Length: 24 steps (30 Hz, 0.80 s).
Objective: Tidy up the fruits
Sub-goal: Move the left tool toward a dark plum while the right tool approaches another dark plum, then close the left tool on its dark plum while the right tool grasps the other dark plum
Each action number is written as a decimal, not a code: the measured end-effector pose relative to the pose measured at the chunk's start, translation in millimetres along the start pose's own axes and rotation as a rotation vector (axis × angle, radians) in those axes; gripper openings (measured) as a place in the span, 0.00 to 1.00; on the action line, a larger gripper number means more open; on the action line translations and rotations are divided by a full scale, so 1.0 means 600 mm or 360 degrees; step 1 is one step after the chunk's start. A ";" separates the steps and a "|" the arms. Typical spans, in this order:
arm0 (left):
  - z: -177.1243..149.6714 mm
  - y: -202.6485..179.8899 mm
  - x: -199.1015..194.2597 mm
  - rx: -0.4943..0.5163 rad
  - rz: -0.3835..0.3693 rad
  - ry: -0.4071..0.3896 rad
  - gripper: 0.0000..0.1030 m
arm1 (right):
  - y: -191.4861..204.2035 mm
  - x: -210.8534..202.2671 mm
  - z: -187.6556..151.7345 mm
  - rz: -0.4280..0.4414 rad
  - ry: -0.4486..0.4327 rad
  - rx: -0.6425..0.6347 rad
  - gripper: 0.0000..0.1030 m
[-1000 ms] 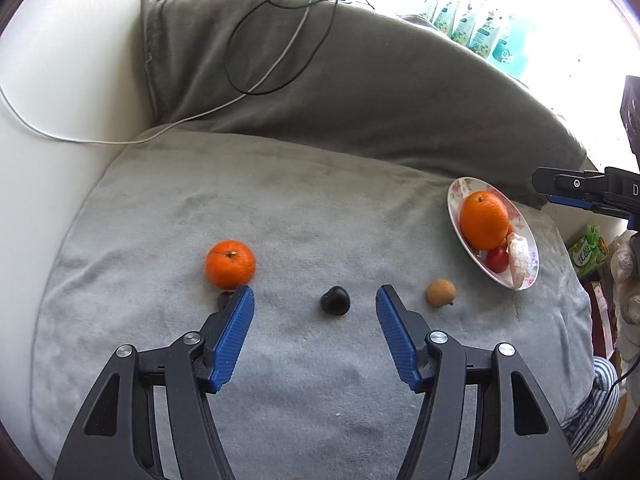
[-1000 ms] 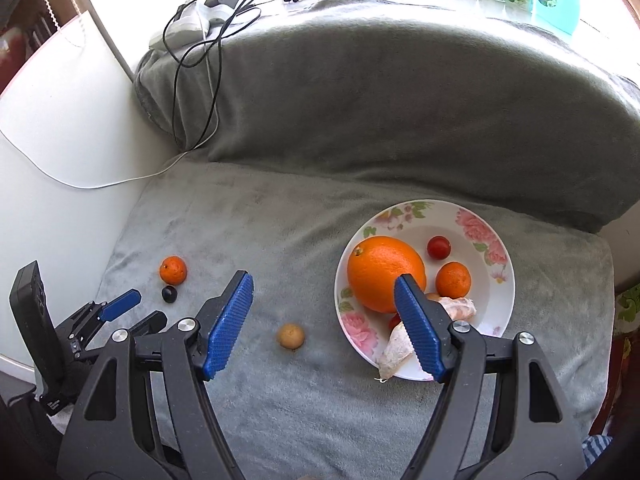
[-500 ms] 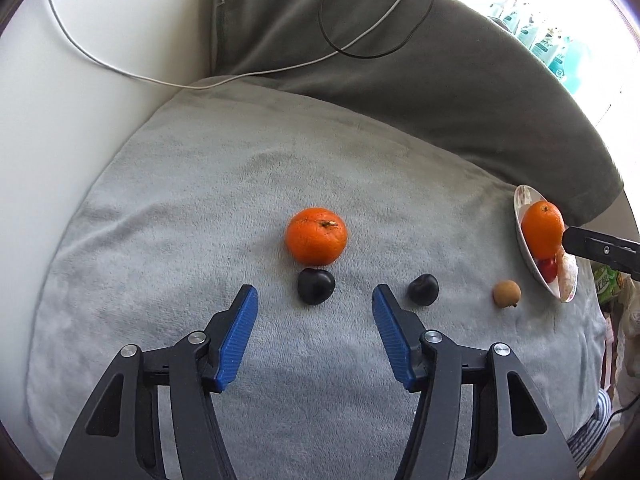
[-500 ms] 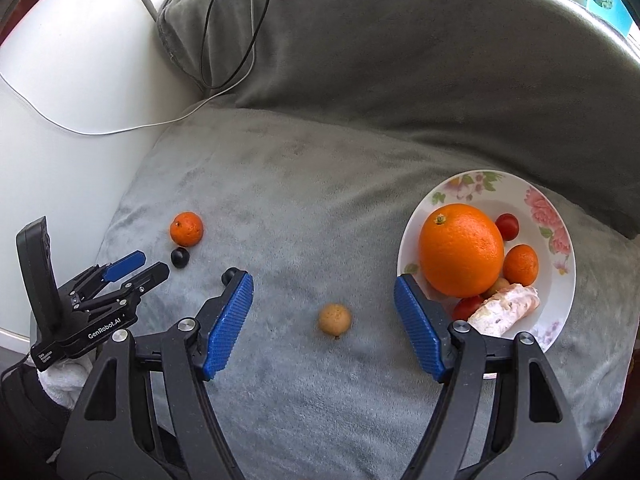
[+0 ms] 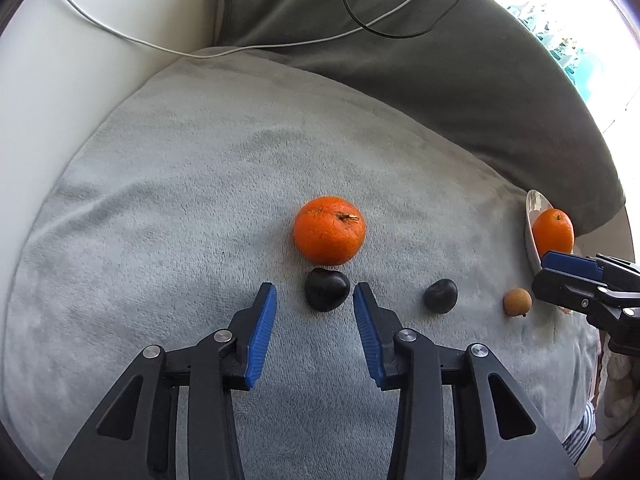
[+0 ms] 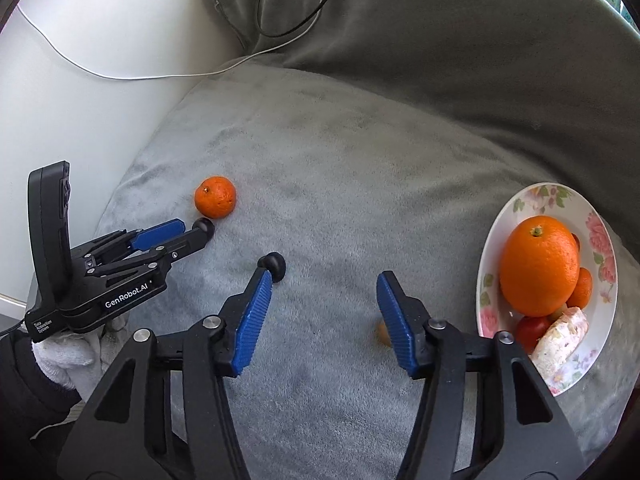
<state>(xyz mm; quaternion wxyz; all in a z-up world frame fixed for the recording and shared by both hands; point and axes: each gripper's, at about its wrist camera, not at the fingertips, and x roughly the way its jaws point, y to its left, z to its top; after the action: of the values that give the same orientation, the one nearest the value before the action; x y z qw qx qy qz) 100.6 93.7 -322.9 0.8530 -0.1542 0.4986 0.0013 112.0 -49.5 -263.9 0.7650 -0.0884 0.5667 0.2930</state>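
On the grey blanket [image 5: 200, 184] lie a tangerine [image 5: 329, 229], two dark plums [image 5: 327, 289] [image 5: 440, 295] and a small brown fruit [image 5: 517, 301]. My left gripper [image 5: 315, 300] is open, its tips flanking the nearer plum without touching it. In the right wrist view my right gripper [image 6: 324, 286] is open over the blanket; the small brown fruit [image 6: 383, 334] is half hidden by its right finger, and a plum [image 6: 274, 266] lies at its left fingertip. A floral plate [image 6: 600, 240] at the right holds a big orange [image 6: 539, 265], a small tangerine, cherry tomatoes and a pale wrapped piece.
A dark grey cushion [image 6: 440, 40] rises behind the blanket, with black and white cables [image 5: 384, 28] on it. A white wall [image 5: 60, 80] bounds the left side. The plate [image 5: 532, 220] sits near the blanket's right edge.
My left gripper has moved forward and narrowed around the nearer plum. My right gripper has moved forward and left, so the small brown fruit now sits by its right finger.
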 end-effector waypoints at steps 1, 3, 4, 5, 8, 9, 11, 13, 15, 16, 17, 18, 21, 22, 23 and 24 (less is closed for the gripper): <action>0.001 -0.001 0.001 0.0005 -0.0002 0.0001 0.37 | 0.005 0.007 0.002 0.0008 0.0013 -0.0012 0.51; 0.002 -0.003 0.004 0.0016 -0.0009 0.0003 0.37 | 0.015 0.021 0.004 0.0015 0.0036 -0.0036 0.49; 0.003 -0.005 0.005 0.0023 -0.0008 0.0002 0.37 | 0.020 0.027 0.006 0.0017 0.0047 -0.0049 0.47; 0.004 -0.005 0.006 0.0028 -0.0008 0.0003 0.37 | 0.025 0.033 0.007 0.0020 0.0060 -0.0060 0.44; 0.004 -0.006 0.007 0.0042 -0.0004 -0.0001 0.34 | 0.037 0.050 0.008 0.0027 0.0094 -0.0097 0.40; 0.004 -0.007 0.008 0.0049 0.0002 0.0000 0.33 | 0.040 0.055 0.009 0.0027 0.0103 -0.0105 0.39; 0.003 -0.009 0.010 0.0054 0.0001 0.0001 0.32 | 0.044 0.062 0.010 0.0045 0.0119 -0.0109 0.36; 0.003 -0.011 0.011 0.0053 0.0001 0.0000 0.32 | 0.047 0.068 0.010 0.0057 0.0129 -0.0116 0.36; 0.004 -0.012 0.013 0.0052 -0.0001 -0.0001 0.32 | 0.050 0.073 0.011 0.0057 0.0139 -0.0125 0.36; 0.004 -0.013 0.014 0.0054 -0.0001 0.0000 0.32 | 0.050 0.075 0.012 0.0057 0.0144 -0.0127 0.36; 0.005 -0.012 0.015 0.0057 -0.0002 0.0000 0.31 | 0.051 0.077 0.012 0.0060 0.0149 -0.0128 0.36; 0.006 -0.013 0.016 0.0061 -0.0001 0.0002 0.31 | 0.052 0.080 0.013 0.0061 0.0153 -0.0129 0.36; 0.008 -0.013 0.018 0.0063 0.0000 0.0006 0.29 | 0.055 0.085 0.014 0.0055 0.0158 -0.0137 0.36; 0.008 -0.013 0.018 0.0062 0.0001 0.0006 0.29 | 0.057 0.086 0.015 0.0051 0.0158 -0.0141 0.36; 0.009 -0.013 0.019 0.0063 -0.0002 0.0007 0.29 | 0.058 0.087 0.015 0.0049 0.0158 -0.0144 0.36; 0.010 -0.012 0.019 0.0062 -0.0006 0.0007 0.29 | 0.059 0.088 0.015 0.0049 0.0158 -0.0147 0.36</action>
<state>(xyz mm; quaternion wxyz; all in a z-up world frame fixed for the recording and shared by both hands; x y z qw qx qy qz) 112.2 86.6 -327.9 0.8547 -0.1384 0.5002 -0.0103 110.0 2.1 -302.2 0.7264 -0.1293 0.5912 0.3258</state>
